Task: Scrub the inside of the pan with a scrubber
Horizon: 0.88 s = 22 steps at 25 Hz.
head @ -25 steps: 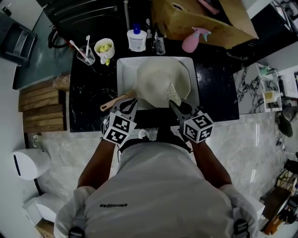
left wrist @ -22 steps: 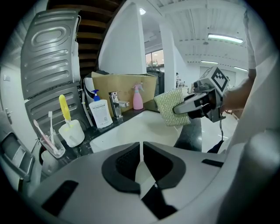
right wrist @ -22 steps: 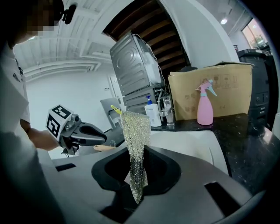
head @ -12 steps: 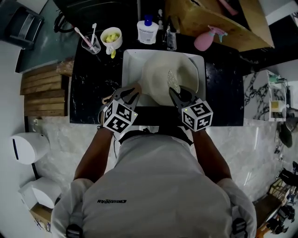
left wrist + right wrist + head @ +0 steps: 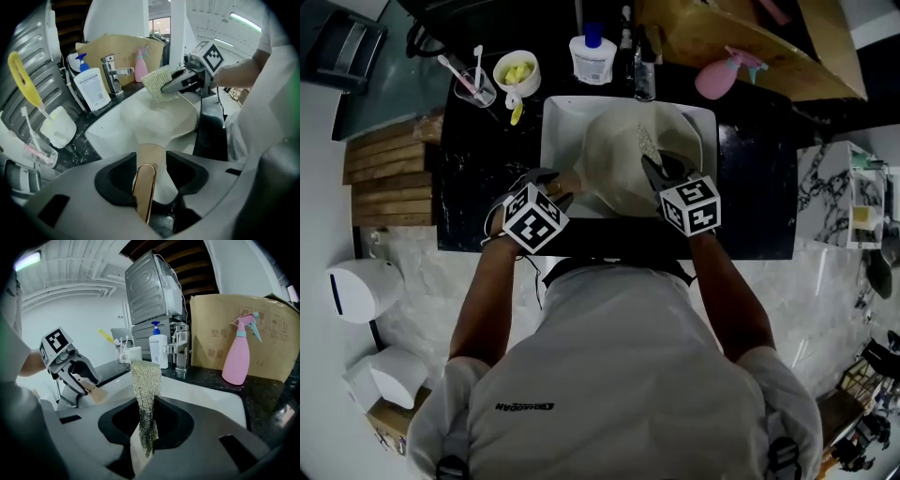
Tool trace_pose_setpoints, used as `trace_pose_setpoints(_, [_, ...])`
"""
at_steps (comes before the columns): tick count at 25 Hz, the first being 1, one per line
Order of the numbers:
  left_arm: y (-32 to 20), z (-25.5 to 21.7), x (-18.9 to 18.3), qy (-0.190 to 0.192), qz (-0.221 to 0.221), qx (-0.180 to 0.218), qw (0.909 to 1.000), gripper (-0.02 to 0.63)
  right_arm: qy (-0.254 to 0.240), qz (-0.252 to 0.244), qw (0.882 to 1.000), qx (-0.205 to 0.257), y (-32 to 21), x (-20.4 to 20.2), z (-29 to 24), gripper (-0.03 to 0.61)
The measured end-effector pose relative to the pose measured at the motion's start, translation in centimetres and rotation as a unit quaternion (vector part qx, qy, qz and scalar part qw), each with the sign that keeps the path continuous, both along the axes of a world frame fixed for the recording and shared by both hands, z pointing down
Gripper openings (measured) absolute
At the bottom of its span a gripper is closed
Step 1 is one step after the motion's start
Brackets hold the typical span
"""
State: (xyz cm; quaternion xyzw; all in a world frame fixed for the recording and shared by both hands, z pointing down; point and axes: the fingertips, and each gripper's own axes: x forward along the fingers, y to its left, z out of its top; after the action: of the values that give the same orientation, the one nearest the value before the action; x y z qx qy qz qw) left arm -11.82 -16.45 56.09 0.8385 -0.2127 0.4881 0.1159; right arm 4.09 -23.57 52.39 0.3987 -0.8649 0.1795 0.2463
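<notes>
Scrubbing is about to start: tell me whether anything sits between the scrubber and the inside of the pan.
Nothing visible does. The right gripper holds the scrubber over the pan, whose pale inside lies bare beneath it.

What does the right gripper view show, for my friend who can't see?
The right hand-held gripper pinches a shiny silver mesh scrubber that sticks up over a white sink. Behind are a pink plastic spray bottle, a brown cardboard box and a white pump bottle.
</notes>
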Motion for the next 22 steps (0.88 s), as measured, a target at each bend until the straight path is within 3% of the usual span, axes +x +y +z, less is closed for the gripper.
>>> trace_pose_setpoints(6, [-0.2, 1.8, -0.4, -0.018, -0.009, -0.028, 0.9994, 0.19, 0.032, 0.017, 0.999, 0.001, -3.8, 1.4, 1.9, 0.074])
trace_pose_setpoints(15, [-0.5, 2.5, -0.2, -0.042, 0.004, -0.005, 0.9991, 0.19, 0.109, 0.096, 0.989, 0.009, -8.7, 3.9, 4.8, 0.074])
trace_pose_setpoints(22, [-0.1, 3.0, -0.7, -0.071, 0.032, -0.03, 0.9966, 0.19, 0.155, 0.063, 0.986, 0.007, -10.4, 1.6, 7.5, 0.075])
